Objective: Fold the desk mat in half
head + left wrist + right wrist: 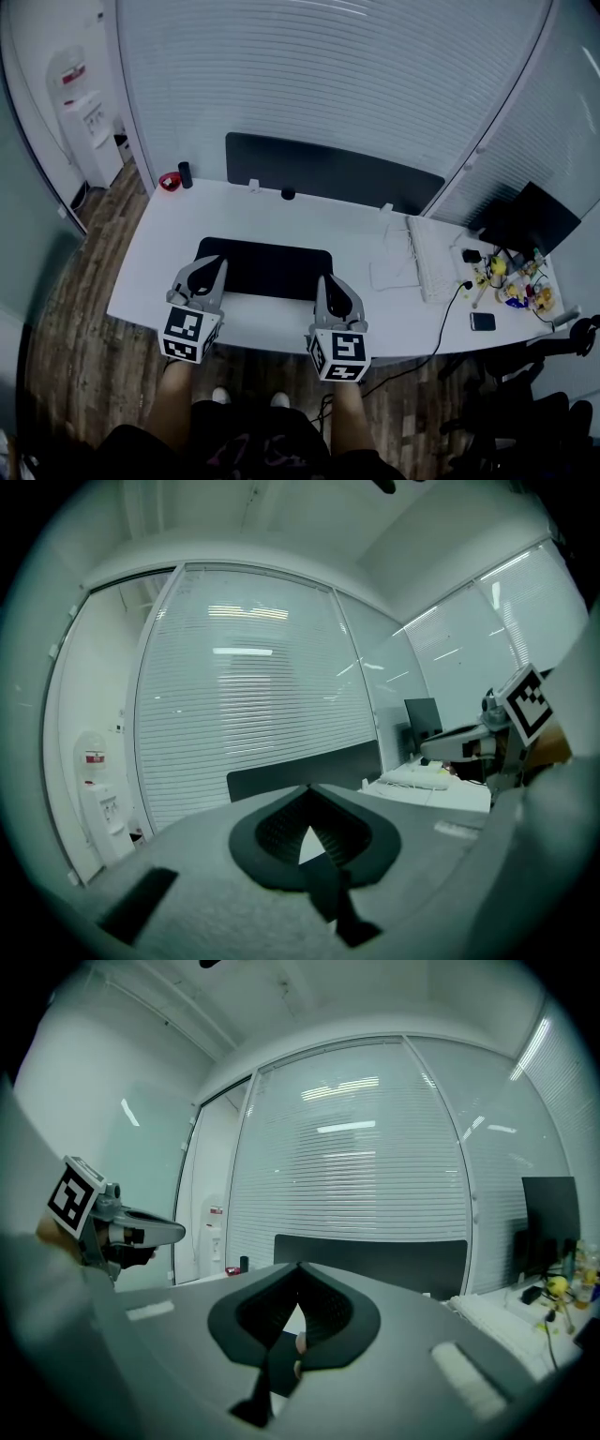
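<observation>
Gripping nothing, shut left claw (217, 263) and right claw (324, 280) overlap desk mat's (270, 266) near corners.

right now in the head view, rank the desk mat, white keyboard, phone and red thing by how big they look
1. desk mat
2. white keyboard
3. phone and red thing: both tiny and much alike, so unranked
</observation>
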The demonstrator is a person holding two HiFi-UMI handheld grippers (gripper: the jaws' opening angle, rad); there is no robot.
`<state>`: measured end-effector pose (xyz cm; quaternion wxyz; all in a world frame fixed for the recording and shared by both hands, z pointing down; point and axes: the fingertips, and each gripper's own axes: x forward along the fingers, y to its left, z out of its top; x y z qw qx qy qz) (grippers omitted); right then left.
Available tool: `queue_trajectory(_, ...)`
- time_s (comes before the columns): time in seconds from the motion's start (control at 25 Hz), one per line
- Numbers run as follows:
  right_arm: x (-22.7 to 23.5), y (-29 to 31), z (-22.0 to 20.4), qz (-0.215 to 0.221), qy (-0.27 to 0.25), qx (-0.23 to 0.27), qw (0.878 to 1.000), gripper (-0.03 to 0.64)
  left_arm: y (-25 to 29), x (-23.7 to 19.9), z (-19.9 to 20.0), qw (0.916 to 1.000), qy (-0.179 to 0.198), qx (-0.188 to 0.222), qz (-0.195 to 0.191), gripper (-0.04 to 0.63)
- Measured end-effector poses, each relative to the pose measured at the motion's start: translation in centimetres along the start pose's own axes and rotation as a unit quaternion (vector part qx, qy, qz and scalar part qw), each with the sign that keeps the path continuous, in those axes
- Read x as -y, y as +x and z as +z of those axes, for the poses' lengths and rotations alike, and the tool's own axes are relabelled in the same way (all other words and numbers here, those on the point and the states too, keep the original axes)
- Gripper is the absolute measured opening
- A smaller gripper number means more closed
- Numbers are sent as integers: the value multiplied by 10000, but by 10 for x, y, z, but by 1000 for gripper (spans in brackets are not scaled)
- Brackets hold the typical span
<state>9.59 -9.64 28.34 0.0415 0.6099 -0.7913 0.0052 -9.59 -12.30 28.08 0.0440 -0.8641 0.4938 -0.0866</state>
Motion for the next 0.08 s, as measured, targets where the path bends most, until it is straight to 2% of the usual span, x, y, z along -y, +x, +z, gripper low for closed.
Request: queue_trajectory(0.08,-1,2,2,6,-24,21,10000,8,0,-2,2,10000,-52,18,-34,2)
